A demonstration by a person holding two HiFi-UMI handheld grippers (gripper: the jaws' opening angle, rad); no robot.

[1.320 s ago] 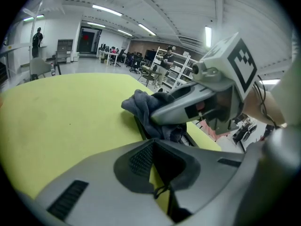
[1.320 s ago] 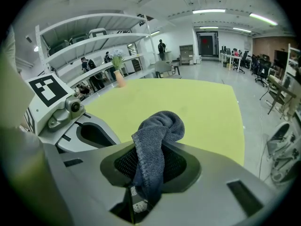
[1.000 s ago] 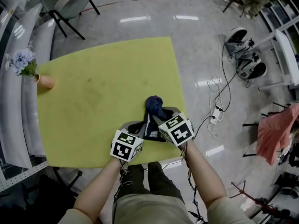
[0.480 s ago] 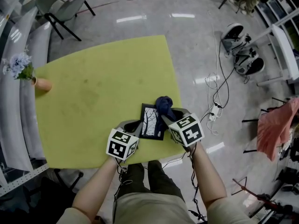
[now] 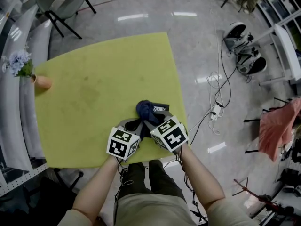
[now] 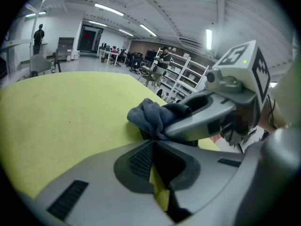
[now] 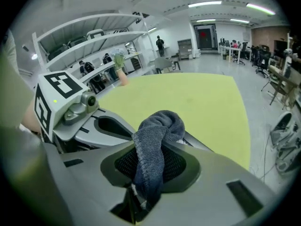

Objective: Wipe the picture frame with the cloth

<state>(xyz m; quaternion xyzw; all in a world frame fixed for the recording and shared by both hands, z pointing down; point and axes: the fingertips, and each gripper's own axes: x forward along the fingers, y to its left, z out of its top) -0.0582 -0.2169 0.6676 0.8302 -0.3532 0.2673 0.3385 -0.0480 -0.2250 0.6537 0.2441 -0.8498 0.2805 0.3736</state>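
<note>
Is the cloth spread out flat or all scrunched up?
Scrunched up. The cloth is bunched into a lump, pinched in the right gripper, not spread flat.

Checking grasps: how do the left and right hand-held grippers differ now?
The left hand-held gripper pinches the black picture frame's edge; the right hand-held gripper clamps the bunched dark blue cloth. The left's jaws nearly touch; the right's are held apart by the thick cloth. Both are gripping.

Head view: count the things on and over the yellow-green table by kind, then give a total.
Cloth: 1
Picture frame: 1
Flower pot: 1
Tongs: 2, the left tongs and the right tongs
Total: 5
</note>
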